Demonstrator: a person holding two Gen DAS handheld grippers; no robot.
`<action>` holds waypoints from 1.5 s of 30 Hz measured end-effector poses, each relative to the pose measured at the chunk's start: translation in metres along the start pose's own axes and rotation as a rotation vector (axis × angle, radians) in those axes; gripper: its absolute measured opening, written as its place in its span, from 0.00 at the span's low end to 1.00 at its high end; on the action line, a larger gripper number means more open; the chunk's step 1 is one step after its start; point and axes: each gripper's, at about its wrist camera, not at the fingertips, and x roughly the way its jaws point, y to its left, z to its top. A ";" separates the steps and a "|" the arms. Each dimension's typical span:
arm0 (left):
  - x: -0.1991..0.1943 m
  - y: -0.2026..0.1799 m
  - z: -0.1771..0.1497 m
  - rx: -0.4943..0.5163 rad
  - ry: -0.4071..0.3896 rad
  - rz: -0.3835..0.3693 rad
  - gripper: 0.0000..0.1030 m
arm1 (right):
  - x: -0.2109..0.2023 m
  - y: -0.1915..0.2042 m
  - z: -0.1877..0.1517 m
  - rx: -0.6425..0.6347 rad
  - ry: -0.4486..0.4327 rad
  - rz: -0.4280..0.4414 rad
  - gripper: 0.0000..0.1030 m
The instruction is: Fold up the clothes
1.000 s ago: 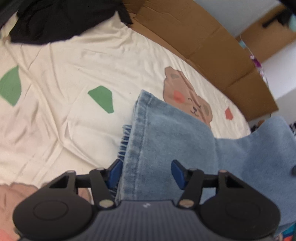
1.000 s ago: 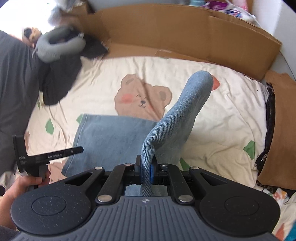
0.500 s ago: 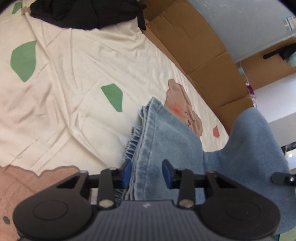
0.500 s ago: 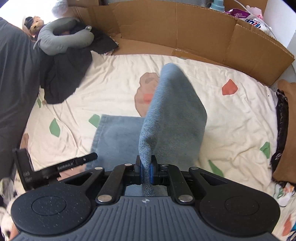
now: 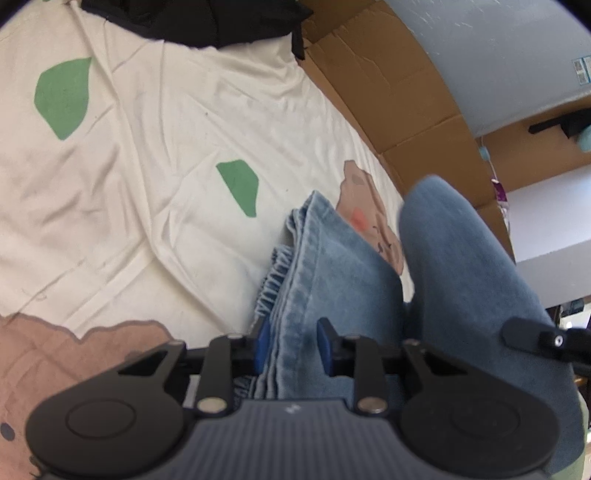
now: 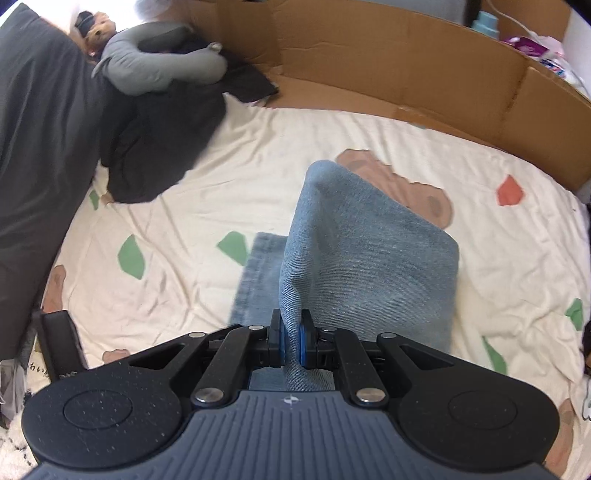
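Light blue jeans (image 6: 373, 258) lie on a cream bedsheet (image 6: 258, 155) with bear and leaf prints. My right gripper (image 6: 291, 347) is shut on a fold of the denim and holds it lifted, so the fabric drapes over the flat part below. In the left wrist view the stacked leg hems (image 5: 314, 266), one frayed, run between the fingers of my left gripper (image 5: 293, 349). Both blue pads (image 5: 263, 347) press against the layers. The lifted denim (image 5: 465, 280) hangs to the right of it, beside a piece of the right gripper's frame (image 5: 532, 338).
Dark clothes (image 6: 162, 147) and a grey neck pillow (image 6: 159, 70) lie at the far left of the bed. Cardboard walls (image 6: 424, 66) line the far side. A person's dark sleeve (image 6: 33, 147) fills the left edge. Black cloth (image 5: 192, 18) lies at the top of the sheet.
My left gripper's fingers have narrowed from wide open onto the hem stack. The right gripper has carried the lifted denim leftward over the flat part.
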 end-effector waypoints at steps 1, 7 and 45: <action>0.001 0.001 -0.001 -0.004 0.002 -0.001 0.28 | 0.002 0.005 -0.002 -0.005 0.000 0.003 0.06; 0.000 0.005 -0.001 -0.016 0.003 -0.014 0.28 | 0.025 0.026 -0.010 -0.028 0.003 -0.003 0.06; 0.000 -0.019 0.015 0.119 0.046 -0.013 0.32 | 0.046 -0.063 -0.041 -0.284 0.122 0.115 0.35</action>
